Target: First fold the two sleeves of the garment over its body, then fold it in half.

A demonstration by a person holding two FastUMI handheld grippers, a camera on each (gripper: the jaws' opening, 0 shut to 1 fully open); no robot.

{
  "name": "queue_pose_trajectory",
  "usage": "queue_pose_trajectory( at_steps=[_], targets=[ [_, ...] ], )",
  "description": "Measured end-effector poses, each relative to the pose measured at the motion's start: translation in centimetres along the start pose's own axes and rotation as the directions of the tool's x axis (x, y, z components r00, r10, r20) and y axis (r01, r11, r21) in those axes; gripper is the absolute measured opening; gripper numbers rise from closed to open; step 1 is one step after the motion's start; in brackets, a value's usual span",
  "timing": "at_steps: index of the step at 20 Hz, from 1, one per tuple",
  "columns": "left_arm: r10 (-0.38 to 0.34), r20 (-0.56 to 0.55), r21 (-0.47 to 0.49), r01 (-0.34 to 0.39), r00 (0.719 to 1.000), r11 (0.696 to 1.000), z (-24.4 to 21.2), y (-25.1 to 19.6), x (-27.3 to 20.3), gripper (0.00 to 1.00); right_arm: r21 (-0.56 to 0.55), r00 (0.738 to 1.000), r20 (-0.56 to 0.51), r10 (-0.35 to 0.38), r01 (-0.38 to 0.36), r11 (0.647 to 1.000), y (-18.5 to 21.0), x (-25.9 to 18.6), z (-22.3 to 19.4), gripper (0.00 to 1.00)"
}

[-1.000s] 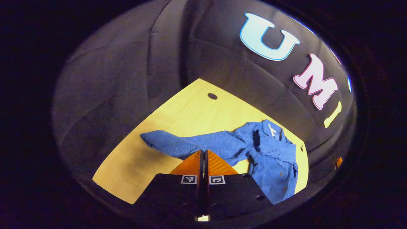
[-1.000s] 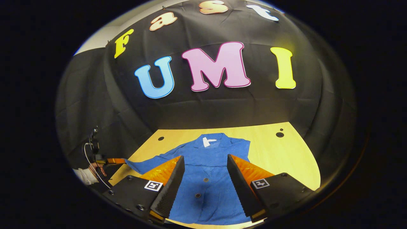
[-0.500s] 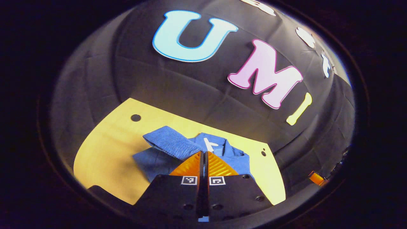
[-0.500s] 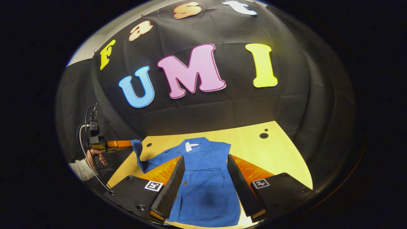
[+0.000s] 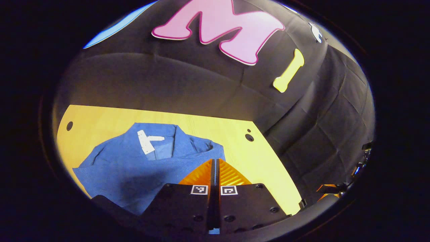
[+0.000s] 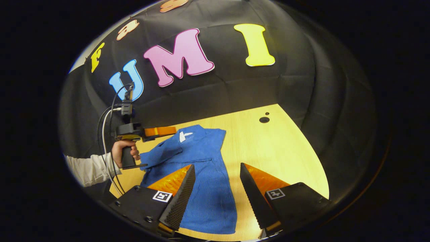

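1. Blue garment (image 6: 201, 174) lies flat on the desk (image 6: 282, 151), its sleeve (image 6: 161, 156) in your pressed-together left hand-held gripper (image 6: 173, 130); release early and it bunches.
2. Your right hand-held gripper (image 6: 215, 188) hangs spread above; it may snag cloth.

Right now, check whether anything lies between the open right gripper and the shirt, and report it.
Nothing visible does. The right gripper hangs open over the blue shirt lying on the table, bare cloth between its fingers. The left gripper is off by the collar, shut, and whether it pinches cloth can't be told.
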State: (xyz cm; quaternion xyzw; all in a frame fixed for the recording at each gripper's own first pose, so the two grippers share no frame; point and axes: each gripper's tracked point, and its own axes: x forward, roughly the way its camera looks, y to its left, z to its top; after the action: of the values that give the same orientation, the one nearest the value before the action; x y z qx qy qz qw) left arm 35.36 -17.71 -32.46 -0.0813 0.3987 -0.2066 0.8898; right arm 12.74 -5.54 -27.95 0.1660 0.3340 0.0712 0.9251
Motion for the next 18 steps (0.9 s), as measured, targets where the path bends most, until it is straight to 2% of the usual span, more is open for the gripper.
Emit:
queue_pose_trajectory(
  at_steps=[2, 4, 7, 9, 11, 13, 14, 15, 16, 17, 18],
  targets=[
    [-0.004, -0.025, -0.035, 0.003, 1.0, 0.999, -0.9, -1.0, 0.2, 0.0, -0.003, 1.0, -0.018, 0.009, -0.009, 1.0, -0.1, 0.7, -0.9, 0.86],
    [0.033, -0.033, -0.048, -0.035, 0.999, 0.998, -2.5, -0.4, -1.3, 0.0, -0.001, 0.999, -0.039, 0.019, -0.019, 1.0, -0.2, 1.0, -1.7, 0.86],
    [0.085, -0.004, -0.065, -0.085, 0.996, 0.994, -4.6, 1.2, -6.9, 0.0, -0.014, 0.998, -0.06, 0.035, -0.036, 0.999, 0.6, 1.9, -2.8, 0.86],
    [0.177, 0.039, -0.059, -0.174, 0.983, 0.983, -6.9, 4.1, -12.0, 0.0, -0.031, 0.996, -0.07, 0.061, -0.063, 0.998, 2.1, 2.6, -3.2, 0.86],
    [0.28, 0.052, -0.068, -0.276, 0.959, 0.959, -10.0, 7.2, -17.5, 0.0, -0.043, 0.991, -0.088, 0.097, -0.101, 0.994, 4.2, 3.3, -3.7, 0.86],
    [0.397, 0.041, -0.103, -0.392, 0.917, 0.914, -13.8, 10.3, -22.8, 0.0, -0.058, 0.987, -0.106, 0.12, -0.127, 0.99, 6.3, 4.1, -4.2, 0.86],
    [0.431, 0.026, -0.14, -0.424, 0.902, 0.895, -15.6, 11.0, -25.1, 0.0, -0.064, 0.986, -0.115, 0.124, -0.131, 0.989, 7.1, 4.3, -4.7, 0.86],
    [0.455, -0.001, -0.183, -0.448, 0.89, 0.875, -17.7, 11.6, -27.1, 0.0, -0.071, 0.984, -0.125, 0.125, -0.135, 0.988, 7.9, 4.3, -5.2, 0.78],
    [0.491, -0.035, -0.231, -0.485, 0.87, 0.843, -20.2, 12.6, -28.4, 0.0, -0.083, 0.984, -0.13, 0.118, -0.129, 0.988, 8.4, 4.2, -5.8, 0.87],
    [0.491, -0.072, -0.284, -0.49, 0.868, 0.824, -22.5, 13.1, -29.5, 0.0, -0.098, 0.983, -0.145, 0.108, -0.123, 0.987, 8.7, 4.0, -6.8, 0.88],
    [0.459, -0.123, -0.339, -0.472, 0.88, 0.814, -25.2, 12.6, -30.4, 0.0, -0.111, 0.982, -0.161, 0.097, -0.116, 0.987, 8.9, 3.6, -7.7, 0.89]
  ],
)
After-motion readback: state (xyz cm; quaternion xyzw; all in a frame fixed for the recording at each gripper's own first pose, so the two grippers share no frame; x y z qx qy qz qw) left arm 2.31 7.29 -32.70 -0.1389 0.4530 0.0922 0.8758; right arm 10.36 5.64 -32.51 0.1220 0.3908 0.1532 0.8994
